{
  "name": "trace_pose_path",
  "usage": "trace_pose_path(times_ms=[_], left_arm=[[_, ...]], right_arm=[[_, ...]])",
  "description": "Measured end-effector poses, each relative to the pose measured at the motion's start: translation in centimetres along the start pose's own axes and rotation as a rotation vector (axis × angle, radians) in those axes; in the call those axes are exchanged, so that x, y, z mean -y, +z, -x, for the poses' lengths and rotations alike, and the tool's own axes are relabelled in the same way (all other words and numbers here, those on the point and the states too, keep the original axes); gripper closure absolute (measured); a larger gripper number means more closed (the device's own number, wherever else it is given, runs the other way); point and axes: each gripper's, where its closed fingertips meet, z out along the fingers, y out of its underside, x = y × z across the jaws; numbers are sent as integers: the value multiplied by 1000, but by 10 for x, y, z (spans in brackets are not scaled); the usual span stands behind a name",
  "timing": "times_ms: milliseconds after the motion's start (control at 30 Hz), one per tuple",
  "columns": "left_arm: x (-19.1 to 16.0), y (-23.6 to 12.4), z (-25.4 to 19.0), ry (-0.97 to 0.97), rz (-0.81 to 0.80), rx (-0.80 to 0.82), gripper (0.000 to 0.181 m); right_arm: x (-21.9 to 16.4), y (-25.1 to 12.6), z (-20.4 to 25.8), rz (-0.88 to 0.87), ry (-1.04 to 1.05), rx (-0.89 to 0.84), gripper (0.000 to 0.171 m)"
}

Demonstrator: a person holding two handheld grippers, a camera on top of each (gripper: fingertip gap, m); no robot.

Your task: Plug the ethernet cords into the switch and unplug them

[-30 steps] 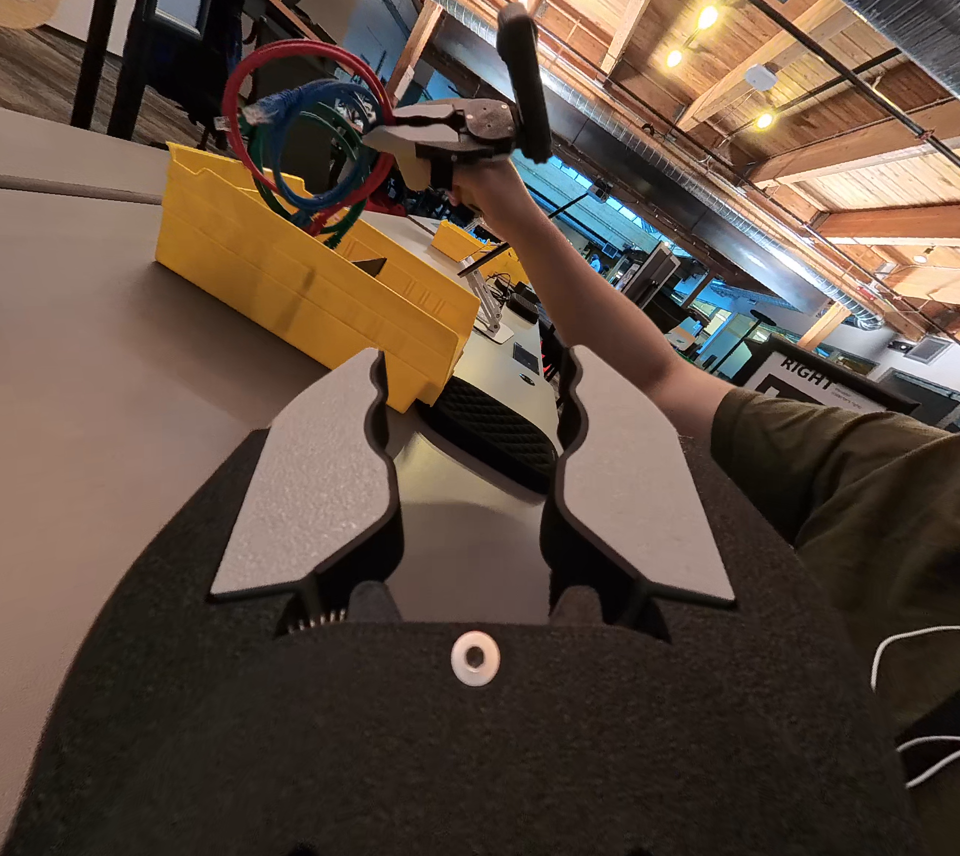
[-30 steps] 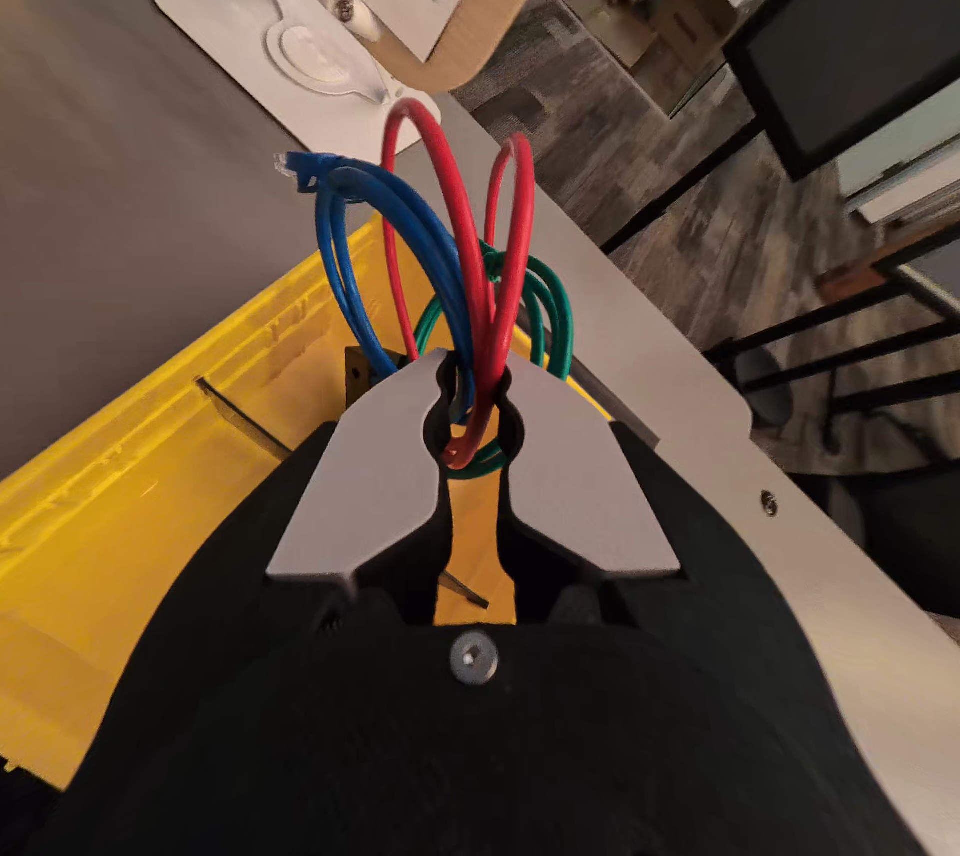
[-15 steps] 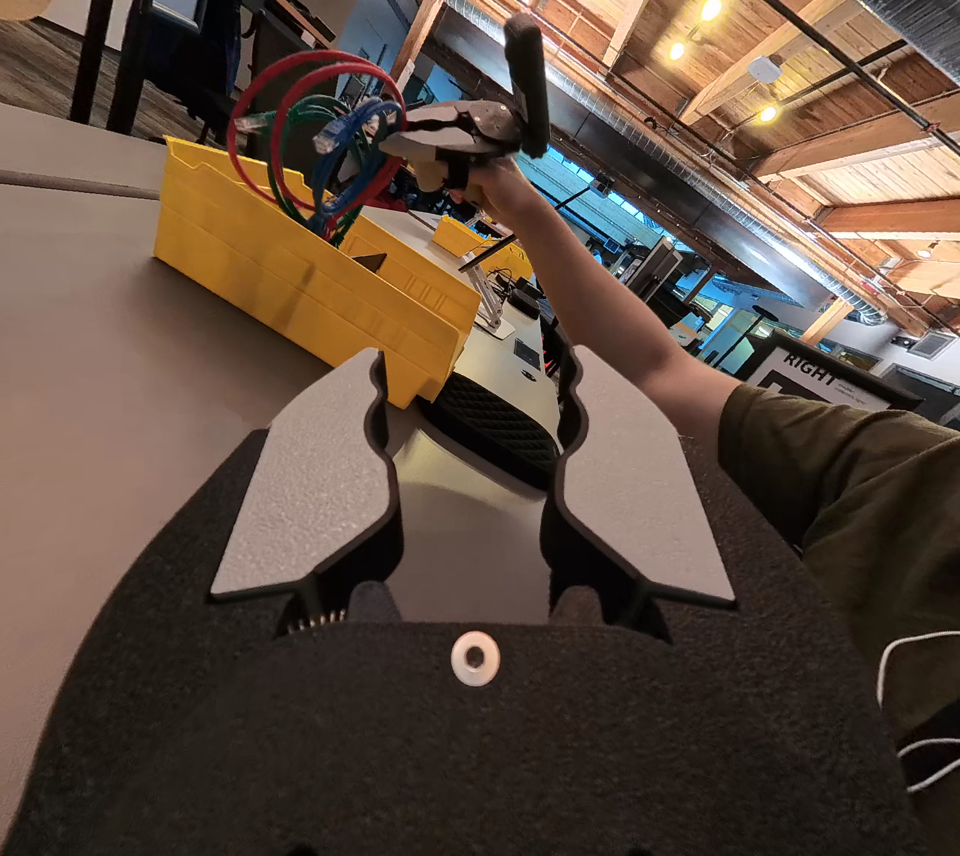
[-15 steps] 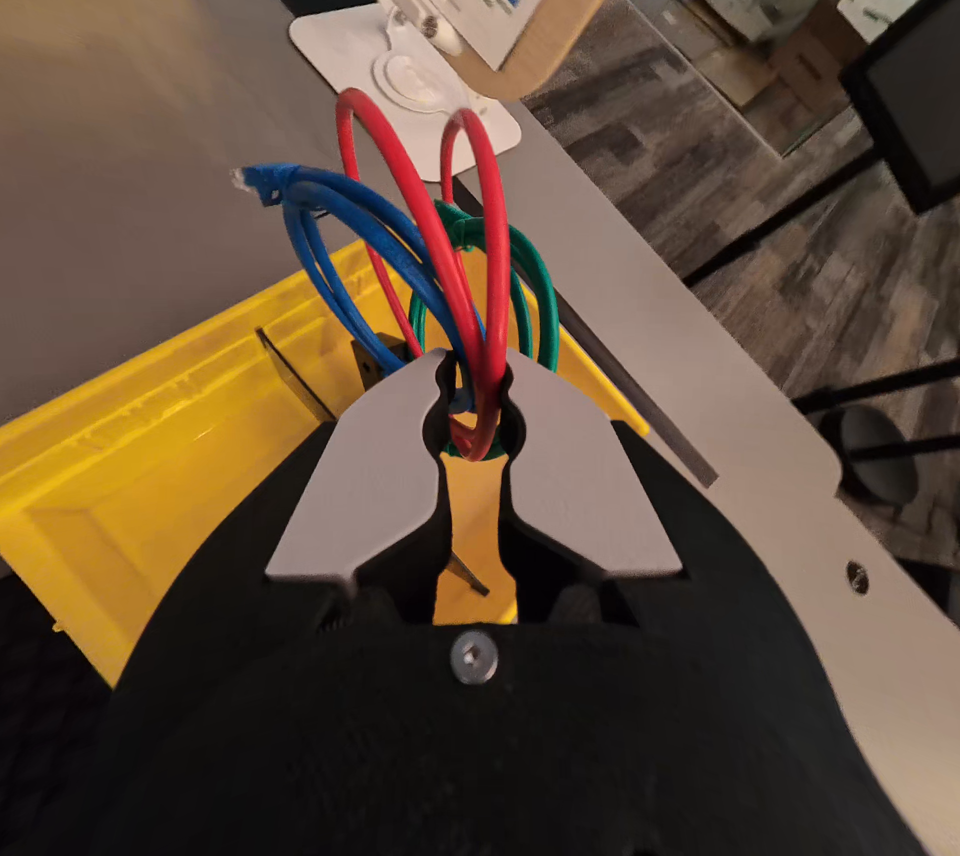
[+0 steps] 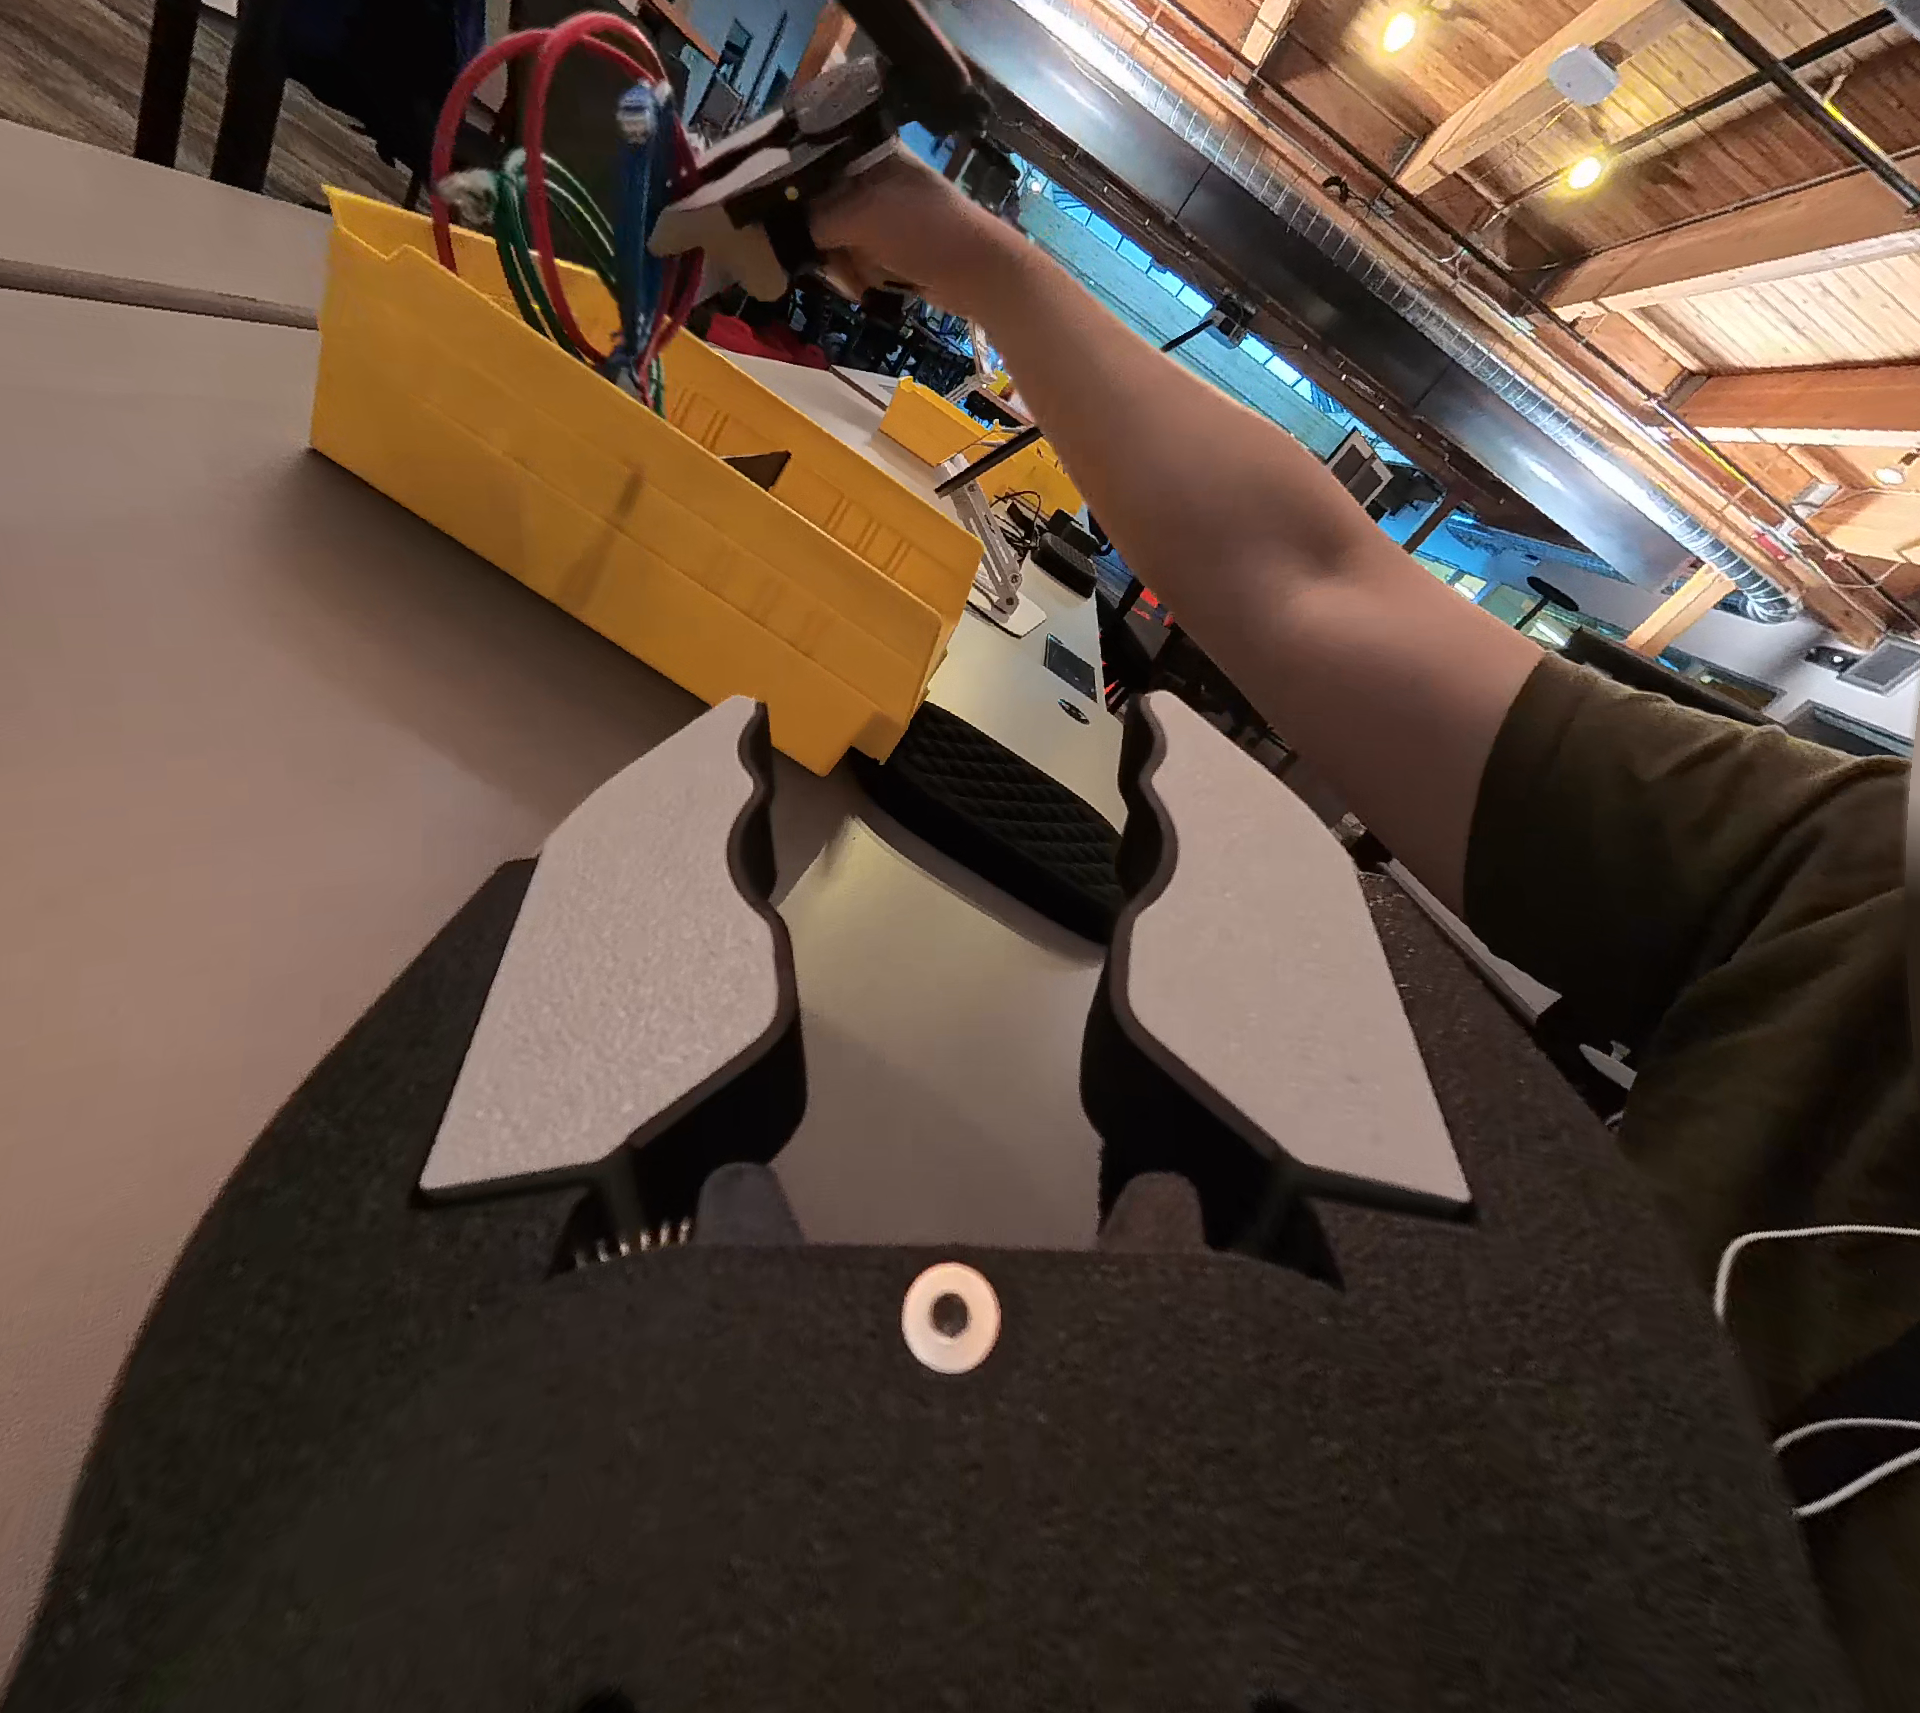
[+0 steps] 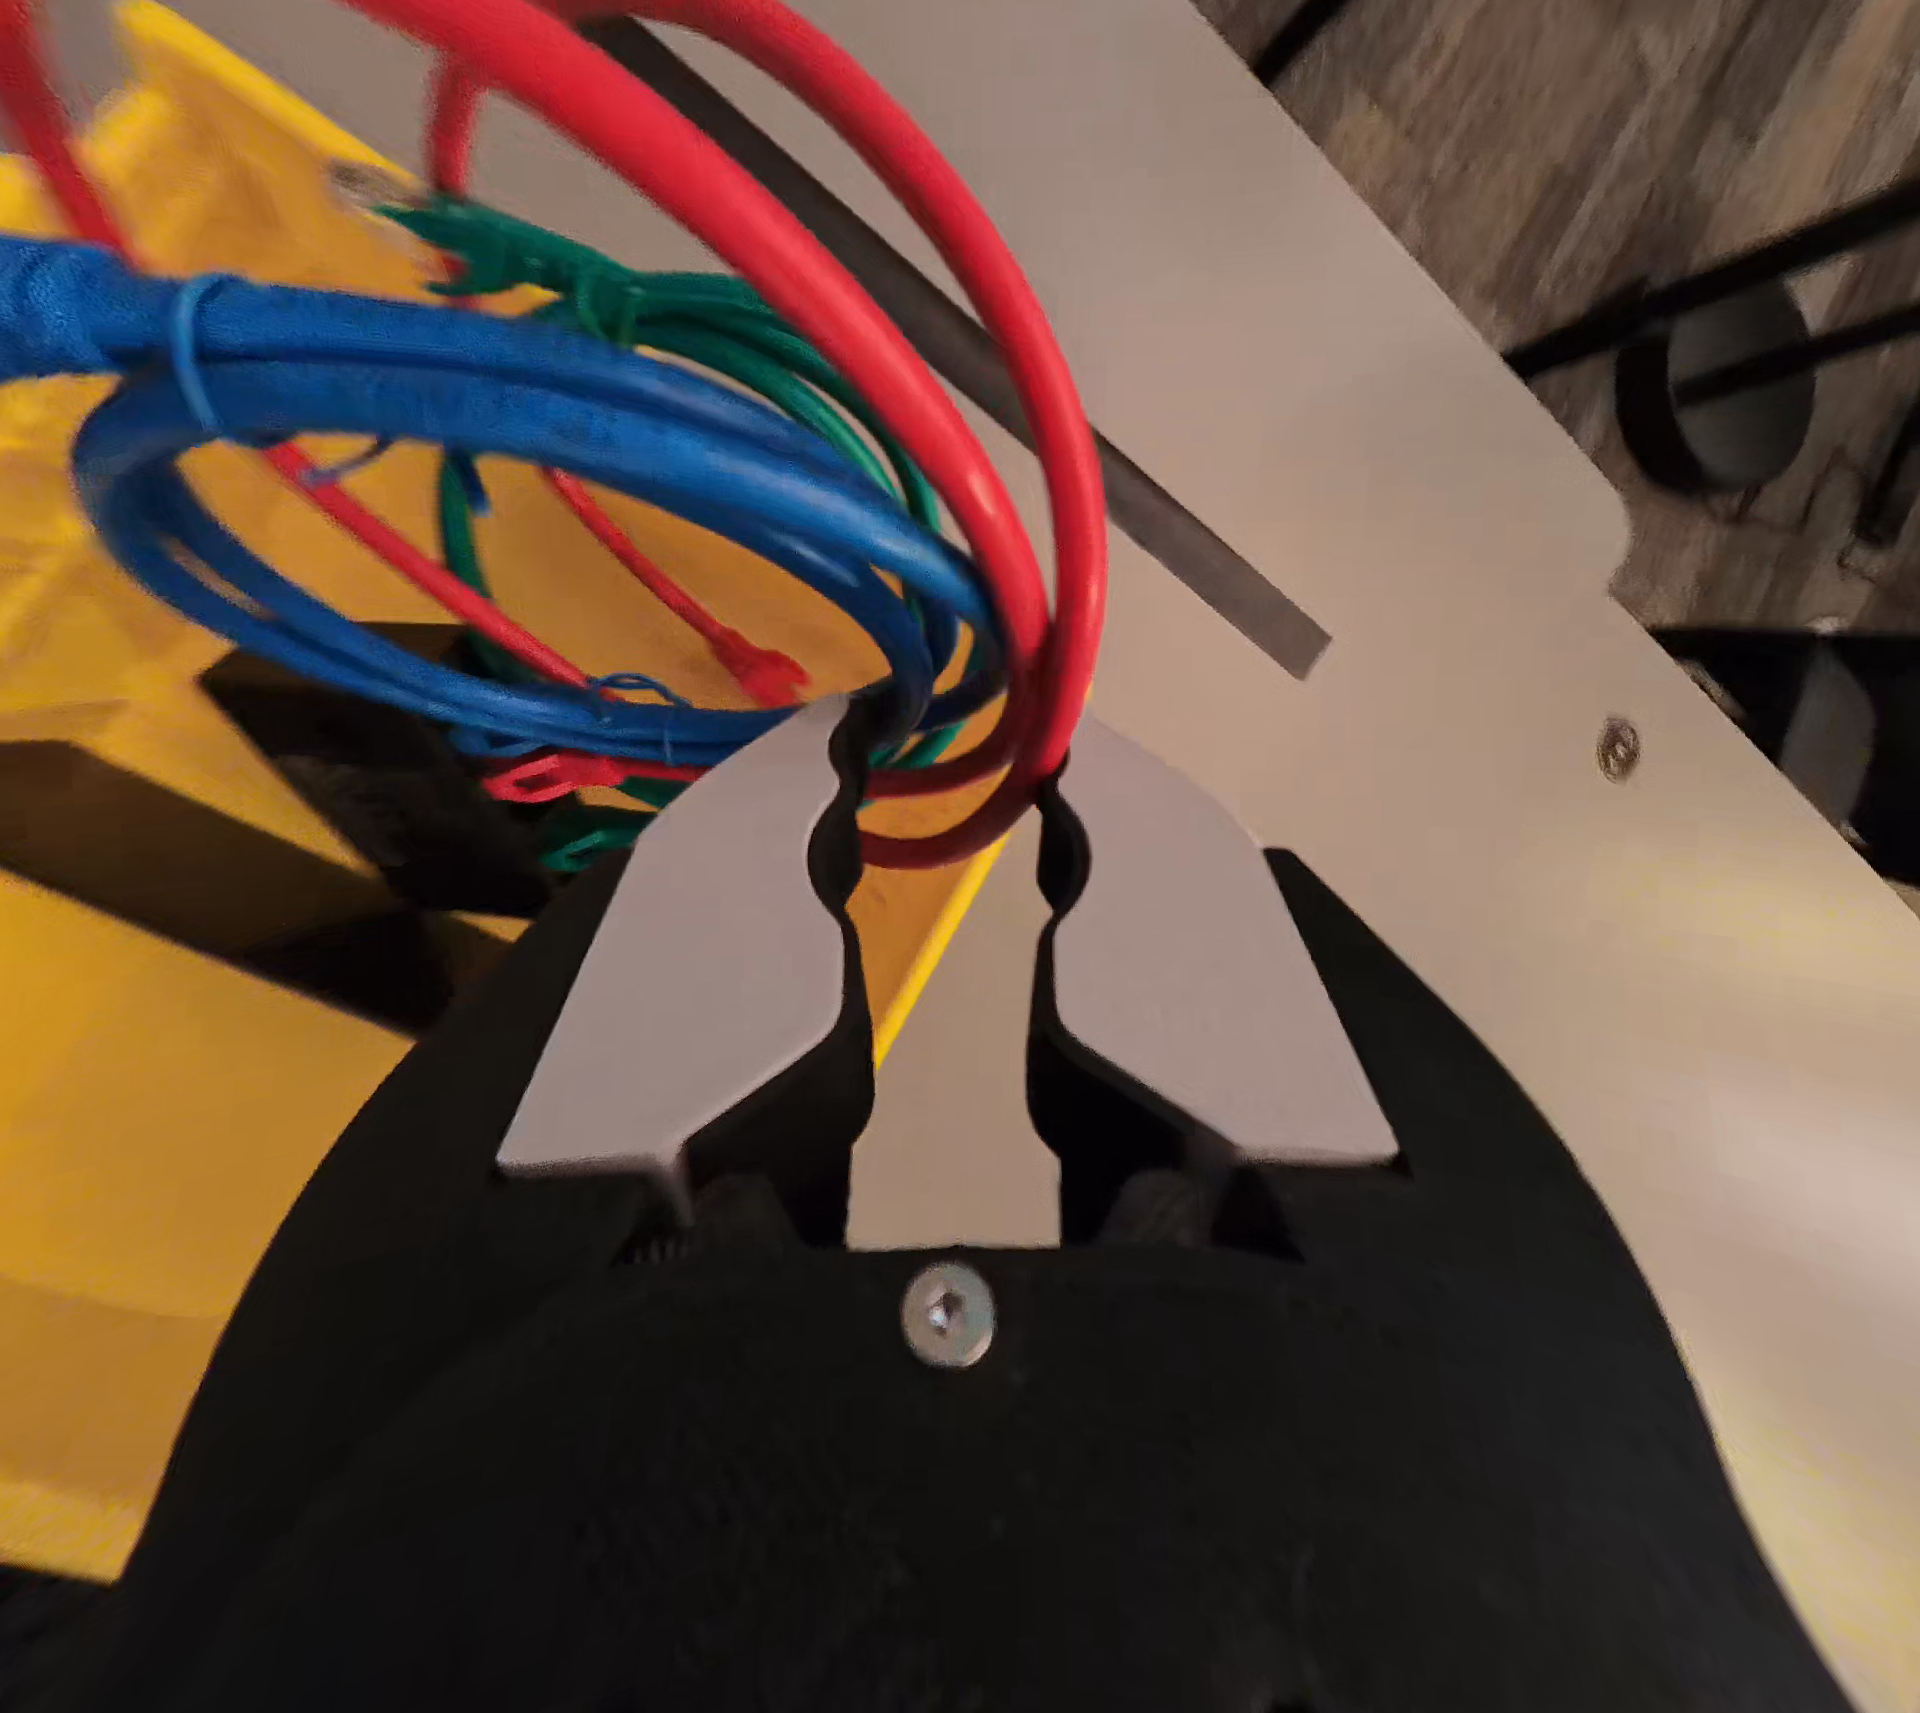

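The grey table (image 5: 187,728) fills the lower left of the left wrist view, and in the right wrist view its rounded corner (image 6: 1455,468) lies over wood-patterned floor. On it sits a long yellow plastic bin (image 5: 623,510), its near corner just beyond the left gripper (image 5: 940,832). A black textured mat (image 5: 997,822) lies on the table just past that corner of the bin. The left gripper is low over the table, its two grey fingers spread wide with only bare tabletop between them, pinching nothing.

A person's bare forearm (image 5: 1247,541) in a dark olive sleeve reaches across to the right gripper (image 5: 686,235), which is raised above the far end of the bin and tipped downward. In the right wrist view the right gripper (image 6: 951,759) has its jaws a moderate gap apart, and the bunch of coiled ethernet cords passes between the fingertips, touching both; whether the grip is firm or slack cannot be told. The red cord (image 6: 831,136) makes the largest loops, arching up over the others. The blue cord (image 6: 520,416) coils to the left, bound with thin ties, and the green cord (image 6: 727,313) loops behind it. All three coils hang above the open bin. A dark block (image 6: 312,811) lies inside the bin beneath the cords; it is too blurred to identify
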Motion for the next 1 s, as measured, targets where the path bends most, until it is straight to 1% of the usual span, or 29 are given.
trace_pose_path(times_ms=[67,133,233,300,367,433,467,533,600,633,667,700,767,800,833,900,933,967,1000], left_arm=[[-2,1,0,0,10,-1,117],[-3,1,1,4,14,2,117],[0,0,1,3,3,1,118],[2,-2,2,-2,-9,5,118],[4,-3,2,-8,-20,1,117],[6,-4,1,-4,-27,2,117],[7,-4,0,-1,-31,-1,117],[8,-5,-4,8,-34,-8,118],[8,-4,-4,18,-30,-4,117],[7,-4,-5,16,-27,-7,117],[7,-3,-8,16,-24,-16,118],[6,-2,-8,23,-19,-17,118],[2,-1,-7,39,-4,-3,118],[0,0,-6,39,6,-2,118],[-2,1,-7,34,15,-5,118],[-8,5,-7,33,41,-9,118],[-13,7,-6,38,61,-6,118],[-17,9,-6,44,83,-4,118],[-22,11,-5,52,104,0,118]], right_arm=[[-8,13,-8,23,18,-54,132],[-11,21,-10,5,16,-84,129],[-11,24,-17,-29,-21,-163,120],[-15,22,-19,-19,-42,-194,119],[-21,17,-15,-7,-49,-180,117],[-30,8,-11,-2,-6,-142,117],[-32,2,-7,-23,56,-106,115],[-33,-14,10,-119,238,39,115],[-45,-29,25,-151,428,156,117],[-57,-34,32,-128,494,196,126],[-71,-38,40,-95,527,219,138],[-87,-39,43,-58,538,200,139],[-120,-36,34,20,566,81,139],[-129,-35,34,45,592,84,137],[-130,-34,39,50,625,143,147],[-119,-34,44,-15,676,242,159],[-116,-31,45,-31,680,256,161],[-119,-27,47,-6,680,268,163],[-124,-23,52,40,677,290,161]])
